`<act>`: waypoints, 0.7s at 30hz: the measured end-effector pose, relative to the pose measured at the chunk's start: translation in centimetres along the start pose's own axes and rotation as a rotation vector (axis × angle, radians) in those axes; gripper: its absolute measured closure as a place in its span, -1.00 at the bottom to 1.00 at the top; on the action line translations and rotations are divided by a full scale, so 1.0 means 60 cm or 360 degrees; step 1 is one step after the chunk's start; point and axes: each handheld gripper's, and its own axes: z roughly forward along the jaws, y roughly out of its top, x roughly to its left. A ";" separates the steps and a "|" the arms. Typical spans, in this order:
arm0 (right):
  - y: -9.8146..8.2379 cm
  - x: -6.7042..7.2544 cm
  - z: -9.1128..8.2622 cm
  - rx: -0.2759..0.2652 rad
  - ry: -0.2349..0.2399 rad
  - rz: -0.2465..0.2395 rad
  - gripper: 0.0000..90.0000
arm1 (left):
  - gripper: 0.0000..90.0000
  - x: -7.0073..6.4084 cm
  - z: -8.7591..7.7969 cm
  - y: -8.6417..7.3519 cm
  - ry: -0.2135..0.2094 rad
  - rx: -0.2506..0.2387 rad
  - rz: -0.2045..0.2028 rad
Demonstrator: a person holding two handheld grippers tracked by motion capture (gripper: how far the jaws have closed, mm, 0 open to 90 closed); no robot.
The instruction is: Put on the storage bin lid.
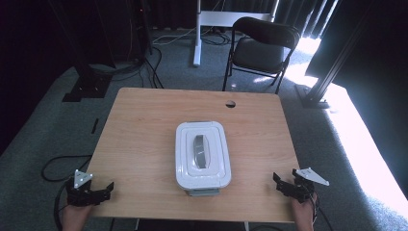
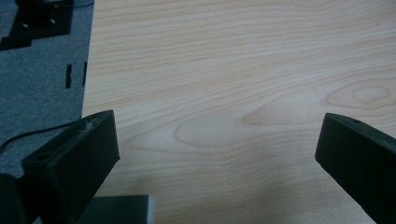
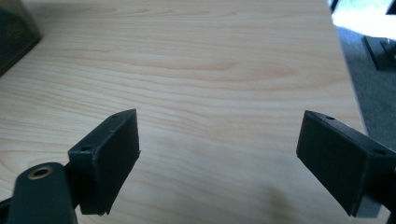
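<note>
While the work on the lidded white box (image 1: 202,155) has yet to begin, the left gripper (image 1: 105,188) waits at the near left corner of the wooden table (image 1: 139,144), its jaws spread wide over bare wood and holding nothing, as the left gripper view confirms with only grain between them. At the centre of the table sits the box, its lid closed, a grey handle (image 1: 202,150) lying along the top and a small grey latch (image 1: 203,191) at the near end; it stands well apart from both grippers. At the near right edge, the right gripper (image 1: 279,182) is likewise fully open and empty, angled inward toward the box, its own view showing plain tabletop between the jaws and a dark corner (image 3: 14,32) at the far left, probably the box. This looks like the opening stance, before any reach. The next move likely calls for both grippers to travel inward to the box, one steadying it while the other takes the latch or handle. Beyond the table stands a black folding chair (image 1: 262,48).
</note>
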 end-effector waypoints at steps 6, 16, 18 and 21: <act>-0.003 -0.007 -0.001 0.0061 -0.0127 0.0042 -0.72 | -1.00 0.006 -0.006 -0.007 0.0073 0.0001 -0.0063; -0.008 -0.023 -0.008 0.0106 -0.0226 0.0148 -0.72 | -1.00 0.035 -0.004 -0.010 0.0376 0.0014 -0.0208; -0.008 -0.022 -0.006 0.0108 -0.0244 0.0133 -0.72 | -1.00 0.039 -0.005 -0.011 0.0413 0.0012 -0.0238; -0.008 -0.019 -0.001 0.0125 -0.0244 0.0104 -0.72 | -1.00 0.041 -0.007 -0.012 0.0480 0.0009 -0.0256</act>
